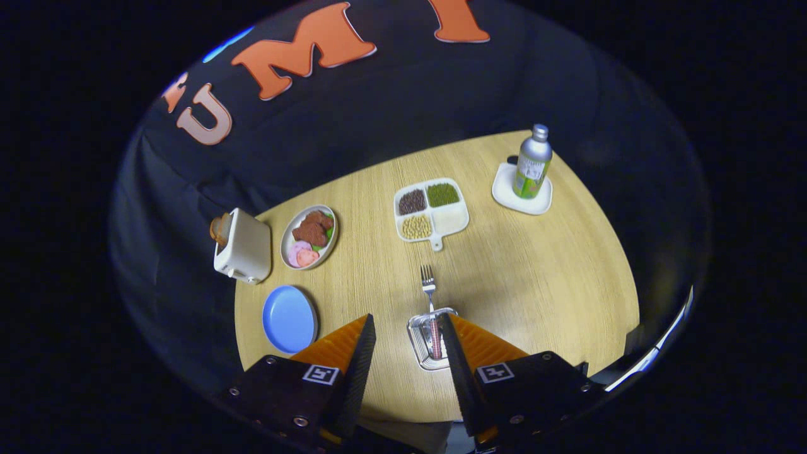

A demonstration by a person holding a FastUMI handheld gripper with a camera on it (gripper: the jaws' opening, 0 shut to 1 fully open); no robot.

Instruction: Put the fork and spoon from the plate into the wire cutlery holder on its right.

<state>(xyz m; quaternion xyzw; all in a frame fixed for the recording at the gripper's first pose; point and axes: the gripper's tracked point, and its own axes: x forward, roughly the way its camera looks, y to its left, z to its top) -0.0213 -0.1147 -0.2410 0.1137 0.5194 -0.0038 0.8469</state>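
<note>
**Fork standing in the wire holder, gripper spread above it**

Fork (429, 285) in silver metal stands in the wire cutlery holder (421, 340), tines up and pointing away toward the divided tray. Its four tines and slim neck rise clear above the holder's rim, and lower down, inside the wires, a darker reddish handle shows. I cannot tell whether a spoon is in there as well. The holder is a small, bright, squarish wire basket on the wooden table (536, 284), just inside the right finger, which overlaps its right edge.

The gripper (406, 350) is spread wide with nothing held; bare table shows between the fingers, and the fork touches neither one.

Left of the left finger lies a blue plate (289, 318) with nothing on it. Beyond it a white toaster (243, 247) with a slice of bread in its slot sits at the table's edge, next to an oval dish (309, 237) of brown and pink food. Farther ahead of the fork, the white divided tray (432, 211) holds dark, green and yellowish grains, with one section pale. Well off to the right, a silver bottle (533, 164) with a green label stands upright on a white coaster (504, 189).
</note>
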